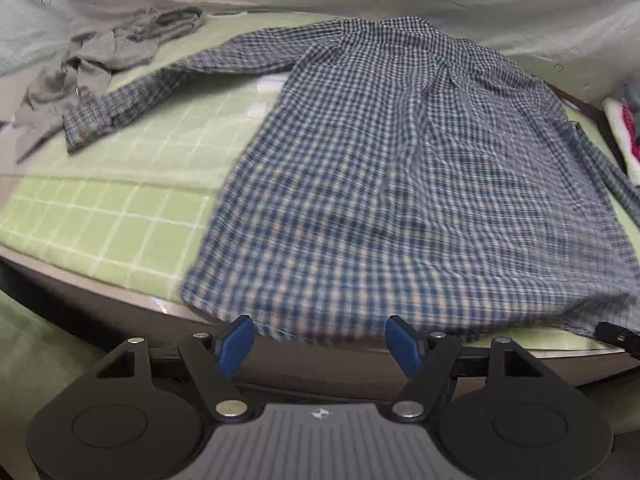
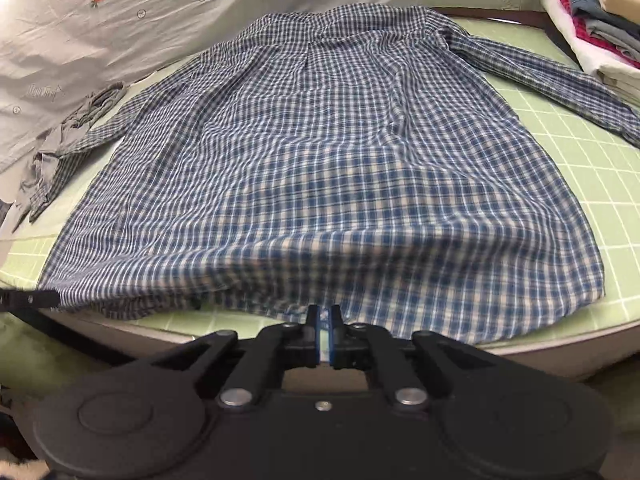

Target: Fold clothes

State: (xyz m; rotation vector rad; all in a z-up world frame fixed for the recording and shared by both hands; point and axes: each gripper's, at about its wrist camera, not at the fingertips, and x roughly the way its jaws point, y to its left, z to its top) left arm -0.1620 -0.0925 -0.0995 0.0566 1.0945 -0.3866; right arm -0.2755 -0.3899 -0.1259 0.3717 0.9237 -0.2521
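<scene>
A blue-and-white checked shirt (image 1: 400, 168) lies spread flat, back side up, on a desk covered with a pale green grid-patterned cloth (image 1: 120, 216). All places here are given from the shirt. Its hem reaches the near edge of the desk, and its collar end points toward a grey sheet printed with small carrots (image 2: 100, 32) that hangs behind it.

The left gripper (image 1: 320, 344) hovers just in front of the hem, its blue-padded jaws spread wide with nothing between them; the hem edge sits just beyond the pads, and whether it touches them cannot be told. The right gripper (image 2: 325, 336) is at the hem as well, its jaws drawn nearly together; a thin strip of the hem seems pinched between them, with the fabric rising in a low ridge just behind.

In the left wrist view, one sleeve (image 1: 168, 92) stretches out from the shirt's shoulder across the green cloth, its cuff ending beside a crumpled grey garment (image 1: 100, 64) that lies off that side. In the right wrist view, the other sleeve (image 2: 552, 80) runs out on the opposite side toward a stack of folded clothes (image 2: 592, 32) at the far corner of the desk.
</scene>
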